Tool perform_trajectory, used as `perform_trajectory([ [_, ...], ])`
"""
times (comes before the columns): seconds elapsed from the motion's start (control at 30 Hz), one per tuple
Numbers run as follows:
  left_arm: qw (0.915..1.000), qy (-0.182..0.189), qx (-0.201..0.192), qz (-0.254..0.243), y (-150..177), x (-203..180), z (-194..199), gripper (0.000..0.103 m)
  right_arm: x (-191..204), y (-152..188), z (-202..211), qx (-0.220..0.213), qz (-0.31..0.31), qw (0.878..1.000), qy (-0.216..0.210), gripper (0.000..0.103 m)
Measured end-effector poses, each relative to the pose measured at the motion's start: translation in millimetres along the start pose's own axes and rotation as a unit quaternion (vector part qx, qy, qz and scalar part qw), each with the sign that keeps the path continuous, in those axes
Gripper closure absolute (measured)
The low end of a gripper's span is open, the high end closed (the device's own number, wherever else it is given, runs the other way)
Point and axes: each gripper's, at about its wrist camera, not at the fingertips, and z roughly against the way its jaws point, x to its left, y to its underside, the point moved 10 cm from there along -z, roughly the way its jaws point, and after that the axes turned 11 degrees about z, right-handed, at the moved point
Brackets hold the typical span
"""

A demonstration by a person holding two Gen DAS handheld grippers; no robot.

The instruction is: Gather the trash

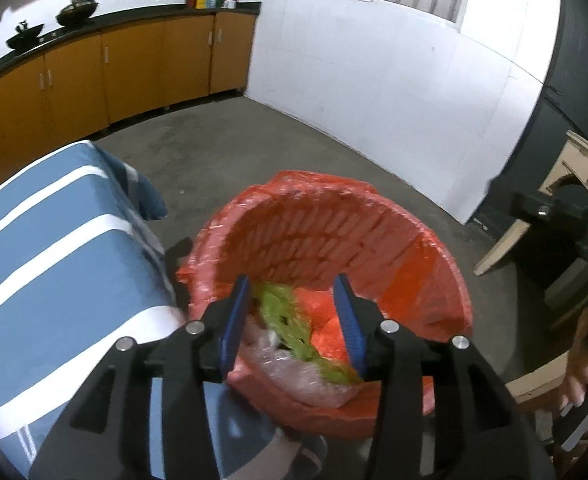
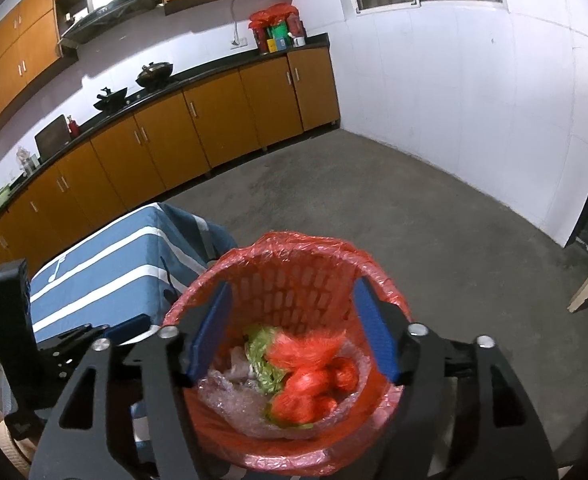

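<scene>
Scene: kitchen floor, where a red-lined waste basket [image 2: 294, 280] stands just beside a blue-striped cloth [image 1: 54, 240] draped over a low piece of furniture.

Trash: a green wrapper [image 2: 260, 354], red netting bundles [image 2: 310, 380] and clear plastic film [image 2: 230, 400] lie inside the basket, on the liner's bottom.

Left gripper [image 1: 294, 292]: released, blue pads apart, poised over the near rim; the green wrapper shows blurred below and between the pads, with no pad seen pressing it.

Right gripper [image 2: 294, 300]: released and spread wide, its 2 pads framing the basket's mouth; nothing is pinched between them.

Step in hand: judged as the drop into the basket, with both loads appearing to be let go.

Doing it well: each gripper should keep its pads apart and centred over the mouth until the trash has settled, then lift straight up so that no fingertip snags the thin liner.

Edges: the liner is folded loosely over the rim and looks easy to catch; the cloth's hanging corner sits near the basket's left side; a pale wooden frame [image 1: 574, 184] stands off to the right.

Open room: bare concrete floor [image 2: 414, 200] runs clear beyond the basket to the white wall, giving the freest path away; the 2 grippers hang close together, so 1 should withdraw first.
</scene>
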Motion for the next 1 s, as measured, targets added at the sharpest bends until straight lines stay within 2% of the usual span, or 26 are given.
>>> perform_trajectory([
  [0.03, 0.9999, -0.008, -0.010, 0.002, -1.2, 6.0, 5.3, 0.053, 0.0, -1.9, 4.7, -0.007, 0.005, 1.000, 0.011, 0.021],
  [0.1, 0.9993, -0.021, -0.032, 0.004, -3.9, 14.6, 19.4, 0.045, 1.9, -6.5, 15.0, -0.026, 0.013, 0.999, 0.028, 0.002],
  [0.2, 0.9974, -0.036, -0.063, 0.006, -8.3, 24.7, 42.3, 0.034, -1.8, -15.5, 37.6, -0.066, 0.032, 0.994, 0.078, 0.002],
  [0.27, 0.9944, -0.052, -0.092, 0.005, -11.6, 34.7, 65.7, 0.021, -4.6, -19.2, 54.1, -0.087, 0.041, 0.987, 0.130, 0.002],
  [0.3, 0.9928, -0.058, -0.104, 0.006, -13.9, 38.1, 75.6, 0.019, -6.8, -18.1, 64.6, -0.099, 0.038, 0.981, 0.163, 0.002],
  [0.37, 0.9889, -0.069, -0.131, 0.011, -14.6, 47.6, 99.3, 0.012, -7.7, -16.4, 79.1, -0.126, 0.027, 0.975, 0.182, 0.002],
  [0.43, 0.9855, -0.082, -0.148, 0.016, -14.8, 54.6, 118.2, 0.008, -4.8, -12.5, 86.3, -0.135, 0.021, 0.976, 0.172, 0.002],
  [0.5, 0.9807, -0.099, -0.167, 0.023, -11.5, 66.0, 140.2, 0.005, -0.2, -8.1, 87.0, -0.121, 0.026, 0.978, 0.167, 0.002],
  [0.63, 0.9693, -0.139, -0.198, 0.043, 2.4, 90.5, 181.3, 0.004, 14.8, 3.9, 92.4, -0.105, 0.025, 0.983, 0.151, 0.002],
  [1.0, 0.9456, -0.215, -0.231, 0.080, 50.2, 127.8, 252.7, 0.004, 71.1, 30.6, 109.6, -0.097, 0.046, 0.989, 0.104, 0.002],
])
